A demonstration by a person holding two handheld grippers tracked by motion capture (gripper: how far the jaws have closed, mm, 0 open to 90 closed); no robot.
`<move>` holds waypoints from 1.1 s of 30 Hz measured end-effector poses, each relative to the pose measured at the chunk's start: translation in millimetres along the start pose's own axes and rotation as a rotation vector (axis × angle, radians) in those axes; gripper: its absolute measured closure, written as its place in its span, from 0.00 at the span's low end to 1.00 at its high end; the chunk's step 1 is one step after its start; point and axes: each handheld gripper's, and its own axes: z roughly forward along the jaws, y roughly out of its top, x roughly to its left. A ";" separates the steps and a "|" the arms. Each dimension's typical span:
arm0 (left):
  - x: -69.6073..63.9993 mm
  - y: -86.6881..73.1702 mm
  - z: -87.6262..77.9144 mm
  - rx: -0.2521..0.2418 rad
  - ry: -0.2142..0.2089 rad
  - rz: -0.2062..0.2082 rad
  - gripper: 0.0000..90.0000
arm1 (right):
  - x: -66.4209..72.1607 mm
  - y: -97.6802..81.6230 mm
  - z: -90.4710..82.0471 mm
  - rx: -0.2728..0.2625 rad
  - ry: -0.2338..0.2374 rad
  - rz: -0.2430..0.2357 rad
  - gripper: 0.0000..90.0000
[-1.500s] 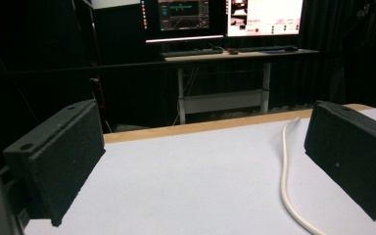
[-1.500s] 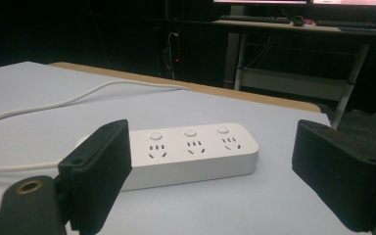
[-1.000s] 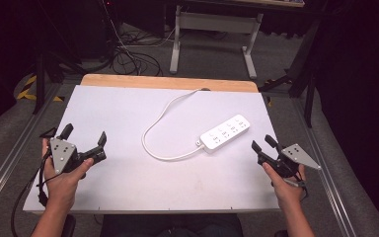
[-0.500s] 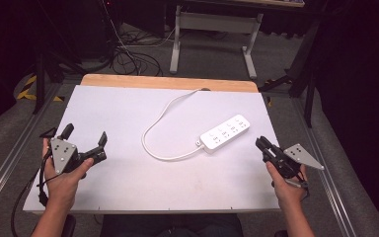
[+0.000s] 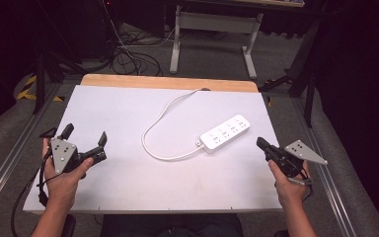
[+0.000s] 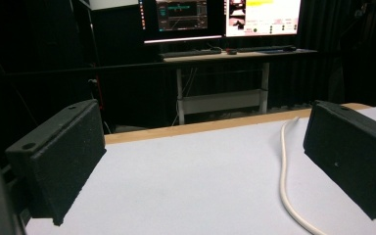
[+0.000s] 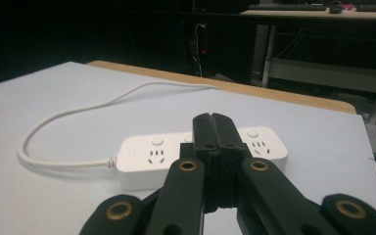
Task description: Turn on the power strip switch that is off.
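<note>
Jaws of my right gripper (image 5: 261,143) have just been closing and now meet flat against each other with nothing between them; in the right gripper view they (image 7: 213,128) point straight at the long side of the white plastic power strip (image 7: 200,154), near it but not touching. That strip (image 5: 225,133) lies slanted on the white bench top (image 5: 128,123), towards its right edge and about midway between the near and far edges. Its white round cable (image 5: 164,129) leaves the strip's left end, loops out towards the middle of the bench, then runs up to the far edge, where a bare wooden strip (image 5: 168,82) shows. My left gripper (image 5: 84,138) sits in my left hand (image 5: 61,170) by the bench's left edge, well apart from the power strip, its jaws spread wide and empty. In the left gripper view I see part of the cable (image 6: 286,181) lying just inside the right-hand jaw, clear of it.
</note>
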 end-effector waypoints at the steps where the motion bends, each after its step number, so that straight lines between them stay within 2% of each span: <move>1: 0.0 0.0 0.1 0.001 0.000 0.001 0.03 | -0.1 3.8 0.0 0.000 0.007 0.012 1.00; 2: -0.1 -0.1 0.2 0.001 -0.001 0.002 0.03 | -0.2 12.2 1.0 0.002 0.018 0.012 1.00; 8: 0.1 -0.4 0.4 0.000 0.001 0.003 0.03 | -0.5 27.5 7.6 0.016 0.023 0.012 1.00; 10: 0.6 -0.6 0.4 -0.001 0.001 0.003 0.03 | 0.1 34.6 15.1 0.038 0.025 0.025 1.00; 16: 0.2 -0.6 0.7 0.000 0.001 0.004 0.03 | 3.2 41.9 32.5 0.080 0.031 0.022 1.00; 20: 0.2 -0.7 0.8 0.000 0.003 0.009 0.03 | 5.1 50.4 48.8 0.104 0.031 -0.006 1.00; 24: 1.2 -1.0 0.5 0.001 0.006 0.010 0.03 | 4.5 53.6 61.1 0.121 0.030 -0.013 1.00; 33: 1.8 -1.3 -0.2 0.003 0.008 0.013 0.03 | 6.6 54.9 78.6 0.170 0.013 -0.051 1.00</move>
